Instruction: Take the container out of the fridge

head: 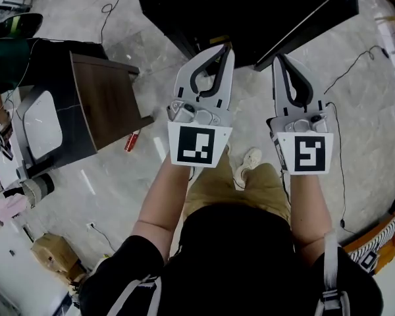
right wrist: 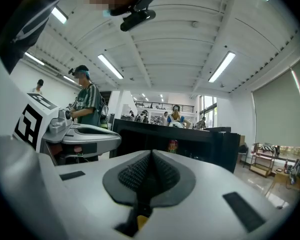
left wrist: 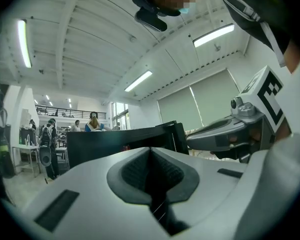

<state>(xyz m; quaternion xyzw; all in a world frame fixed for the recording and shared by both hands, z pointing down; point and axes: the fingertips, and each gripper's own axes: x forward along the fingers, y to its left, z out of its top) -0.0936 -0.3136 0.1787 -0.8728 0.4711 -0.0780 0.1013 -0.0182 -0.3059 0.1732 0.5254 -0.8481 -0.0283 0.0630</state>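
A black fridge [head: 250, 12] stands on the floor ahead of me, at the top of the head view. My left gripper [head: 227, 48] and right gripper [head: 278, 59] are held side by side, pointing level at it, a little short of its near edge. Both have their jaws shut with nothing between them. In the left gripper view the shut tips [left wrist: 150, 151] face the fridge's dark body [left wrist: 120, 141]. In the right gripper view the tips [right wrist: 151, 154] face the black fridge [right wrist: 200, 146], where a small colourful item [right wrist: 173, 145] shows inside, too small to identify.
A dark brown side table [head: 105, 97] stands to the left, with a red item [head: 131, 141] on the floor beside it. Cables trail over the pale floor. A cardboard box [head: 52, 252] lies at lower left. Several people [right wrist: 87, 104] stand in the background.
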